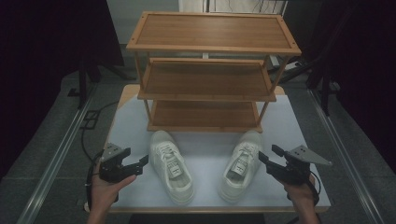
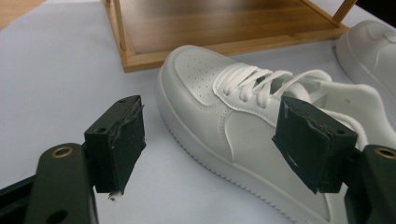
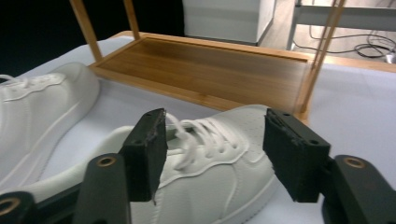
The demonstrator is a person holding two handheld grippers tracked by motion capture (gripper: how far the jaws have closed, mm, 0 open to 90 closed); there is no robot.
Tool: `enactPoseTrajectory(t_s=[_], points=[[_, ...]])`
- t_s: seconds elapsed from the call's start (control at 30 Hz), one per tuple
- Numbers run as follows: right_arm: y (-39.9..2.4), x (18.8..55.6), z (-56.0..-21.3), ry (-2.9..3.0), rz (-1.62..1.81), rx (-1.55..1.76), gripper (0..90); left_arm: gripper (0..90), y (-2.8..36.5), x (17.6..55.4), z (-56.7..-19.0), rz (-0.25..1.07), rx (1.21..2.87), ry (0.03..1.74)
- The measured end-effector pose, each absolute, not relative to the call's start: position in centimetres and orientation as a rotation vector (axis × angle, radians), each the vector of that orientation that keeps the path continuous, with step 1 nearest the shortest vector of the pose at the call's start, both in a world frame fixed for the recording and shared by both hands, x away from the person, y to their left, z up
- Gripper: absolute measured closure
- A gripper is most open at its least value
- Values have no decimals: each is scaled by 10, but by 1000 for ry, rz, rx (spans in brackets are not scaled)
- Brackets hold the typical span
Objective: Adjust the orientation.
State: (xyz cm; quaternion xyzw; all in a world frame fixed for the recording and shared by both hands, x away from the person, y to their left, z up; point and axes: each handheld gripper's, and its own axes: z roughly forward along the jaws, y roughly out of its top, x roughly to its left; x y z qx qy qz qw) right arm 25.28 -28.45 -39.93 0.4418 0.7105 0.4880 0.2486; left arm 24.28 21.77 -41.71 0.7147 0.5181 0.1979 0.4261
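Note:
Two white lace-up sneakers lie on the table's pale mat, toes toward a three-tier wooden shelf. My left gripper is open just left of the left sneaker, apart from it. In the left gripper view, the left gripper has its jaws wide apart, with the left sneaker lying beyond them. My right gripper is open just right of the right sneaker. In the right gripper view, the right gripper frames the right sneaker without touching it.
The shelf's lowest board sits close behind the shoes' toes, and all tiers are bare. The other sneaker lies farther off. Dark curtains and floor rails flank the table. The mat ends near the front edge.

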Motion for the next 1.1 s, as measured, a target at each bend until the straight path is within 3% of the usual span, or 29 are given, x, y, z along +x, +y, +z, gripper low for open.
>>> enactPoseTrajectory(t_s=[0.4, 0.47, 0.63, 1.1], points=[[-256, 232, -379, 2015, 1427, 1047, 631, 240, 215, 242, -415, 470, 1779, 1298], [-236, 225, -377, 2072, 1443, 1000, 726, 239, 215, 241, -413, 468, 1767, 1293], [-197, 218, -386, 2197, 1433, 904, 868, 235, 211, 239, -411, 460, 1774, 1276], [-101, 192, -426, 2451, 1186, 705, 896, 232, 216, 232, -409, 466, 1767, 1279]])
